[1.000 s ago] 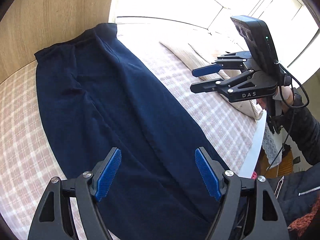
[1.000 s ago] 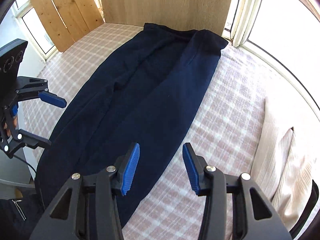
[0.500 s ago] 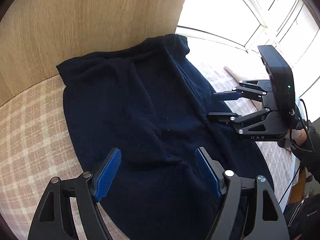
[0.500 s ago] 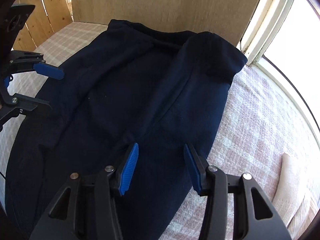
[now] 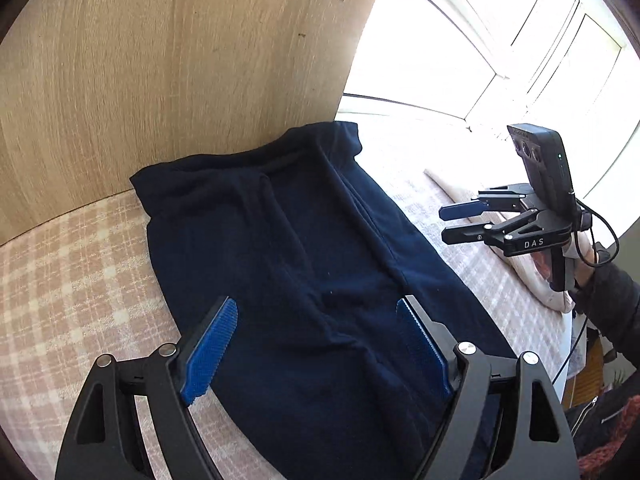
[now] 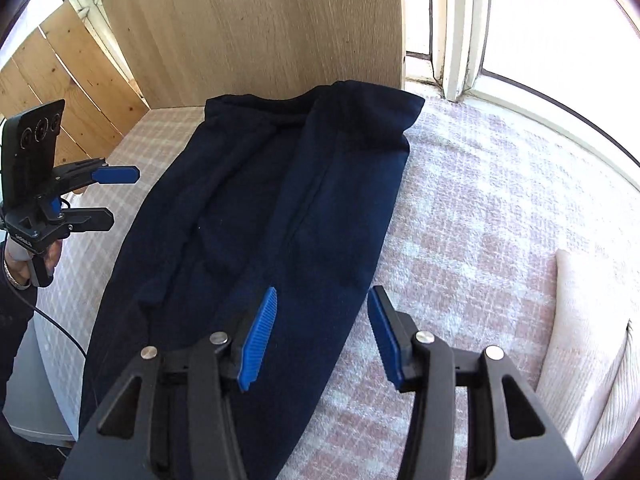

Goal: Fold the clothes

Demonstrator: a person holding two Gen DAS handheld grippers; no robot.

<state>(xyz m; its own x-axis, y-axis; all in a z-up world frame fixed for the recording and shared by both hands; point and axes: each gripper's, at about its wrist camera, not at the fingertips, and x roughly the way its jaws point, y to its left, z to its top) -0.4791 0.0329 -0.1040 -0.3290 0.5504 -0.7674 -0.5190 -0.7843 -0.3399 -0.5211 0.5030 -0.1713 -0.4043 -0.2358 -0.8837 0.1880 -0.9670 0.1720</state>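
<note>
a bed [image 6: 480, 208] with a pink and white checked cover fills most of both views, its far end against a pale wooden panel [image 5: 160, 64], with bright windows [image 5: 460, 52] off to one side. a pair of dark navy trousers [image 5: 304, 264] lies lengthwise and fairly flat along the bed, its far end touching the foot of the wooden panel, with long soft creases running down the cloth. a cream ribbed pillow [image 6: 588, 360] lies on the bed well apart from the trousers, on the window side. the left gripper [image 5: 316, 344] hangs over the near part of the trousers, its jaws opening, blue pads wide apart and clear of the cloth, nothing between them. the right gripper [image 6: 320, 332] hovers over the trousers' window-side edge with its jaws partly spread, one pad above the navy cloth and the other above the checked cover, gripping nothing. in the left wrist view a hand in a dark sleeve [image 5: 612, 304] holds the right gripper above the bed beside the trousers.
</note>
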